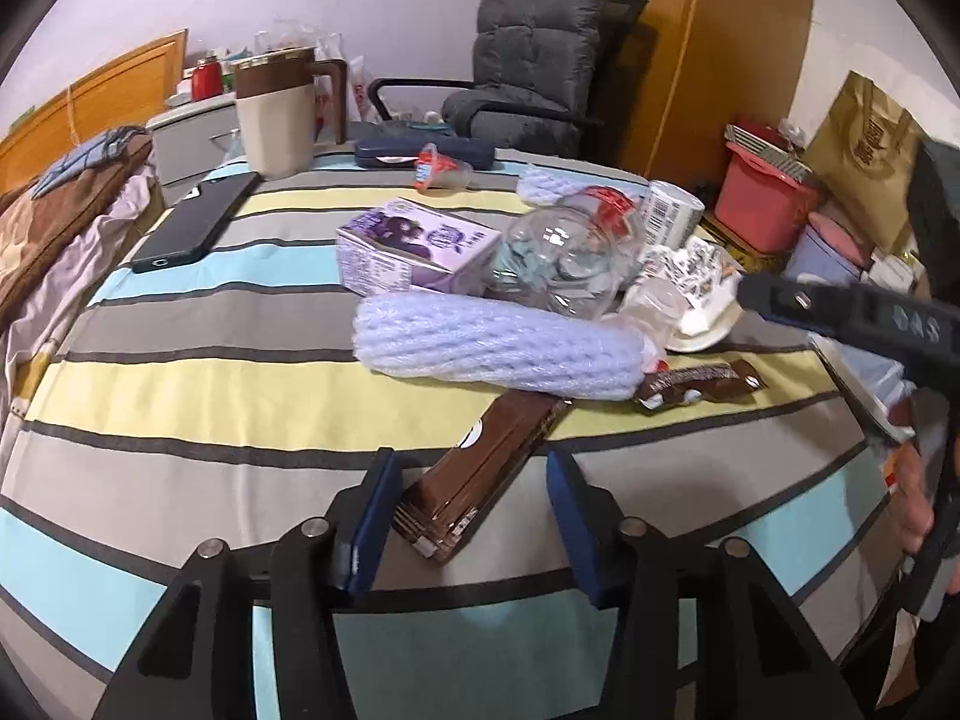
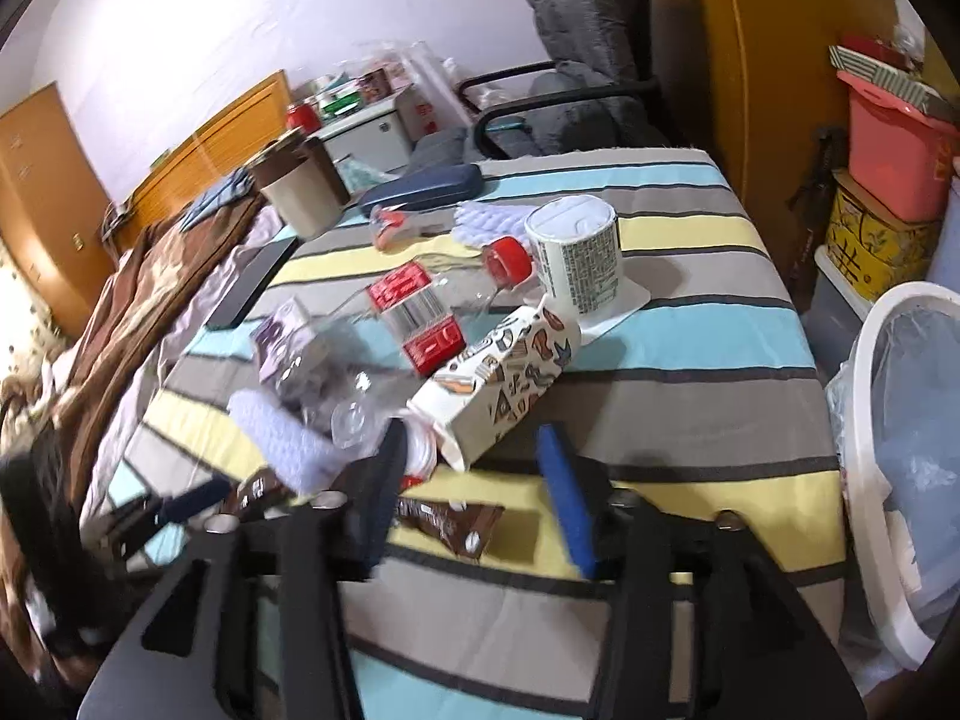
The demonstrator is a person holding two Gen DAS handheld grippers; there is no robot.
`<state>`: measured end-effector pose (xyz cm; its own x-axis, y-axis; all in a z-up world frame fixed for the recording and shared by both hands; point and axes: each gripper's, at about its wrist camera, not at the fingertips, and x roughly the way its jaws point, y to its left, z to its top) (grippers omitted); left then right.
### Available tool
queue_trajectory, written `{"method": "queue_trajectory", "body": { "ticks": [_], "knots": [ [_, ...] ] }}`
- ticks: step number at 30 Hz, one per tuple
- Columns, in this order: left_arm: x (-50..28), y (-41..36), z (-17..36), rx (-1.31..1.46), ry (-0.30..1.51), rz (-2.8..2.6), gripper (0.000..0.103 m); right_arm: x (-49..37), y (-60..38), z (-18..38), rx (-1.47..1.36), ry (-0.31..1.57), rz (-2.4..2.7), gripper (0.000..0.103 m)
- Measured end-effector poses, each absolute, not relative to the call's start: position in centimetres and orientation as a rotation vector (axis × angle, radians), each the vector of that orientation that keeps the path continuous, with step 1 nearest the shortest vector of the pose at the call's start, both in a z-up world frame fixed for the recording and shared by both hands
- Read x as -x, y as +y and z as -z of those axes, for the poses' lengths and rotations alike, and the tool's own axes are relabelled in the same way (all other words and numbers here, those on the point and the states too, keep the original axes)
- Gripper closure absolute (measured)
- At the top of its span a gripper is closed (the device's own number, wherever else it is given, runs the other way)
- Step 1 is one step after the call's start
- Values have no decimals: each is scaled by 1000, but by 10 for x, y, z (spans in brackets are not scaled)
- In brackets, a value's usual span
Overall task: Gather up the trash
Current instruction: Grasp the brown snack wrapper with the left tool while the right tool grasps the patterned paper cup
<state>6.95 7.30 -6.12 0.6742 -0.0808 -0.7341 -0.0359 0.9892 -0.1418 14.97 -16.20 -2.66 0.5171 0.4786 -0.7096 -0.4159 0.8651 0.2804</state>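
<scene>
The left tool is held wide apart over the striped surface, its two blue pads set on either side of the near end of a flat brown carton; whether the pads touch it cannot be told. Just beyond the carton a pale blue foam sleeve is seen lying across the surface, with a brown snack wrapper beside its right end. Behind these a purple carton and a clear plastic bottle are piled together.

The right tool is likewise spread wide and grips nothing. It is poised above the brown snack wrapper, just before a white patterned carton. A white-rimmed bin lined with a bag is seen off the surface's right edge.
</scene>
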Motion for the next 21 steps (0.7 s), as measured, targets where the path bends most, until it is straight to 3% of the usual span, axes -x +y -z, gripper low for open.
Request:
{"method": "queue_trajectory", "body": {
  "ticks": [7, 8, 10, 12, 15, 21],
  "knots": [
    [-64, 68, 61, 142, 834, 35, 70, -164, -153, 40, -98, 938, -472, 52],
    [-63, 67, 60, 143, 835, 39, 70, -164, -156, 41, -107, 935, -464, 54],
    [-60, 65, 60, 143, 834, 50, 71, -161, -160, 40, -107, 928, -450, 78],
    [-57, 63, 60, 146, 834, 60, 72, -159, -166, 39, -113, 923, -438, 85],
    [-54, 58, 60, 166, 835, 87, 73, -154, -175, 35, -118, 903, -418, 91],
    [-47, 46, 58, 182, 839, 134, 79, -145, -191, 24, -115, 853, -396, 92]
  ]
}}
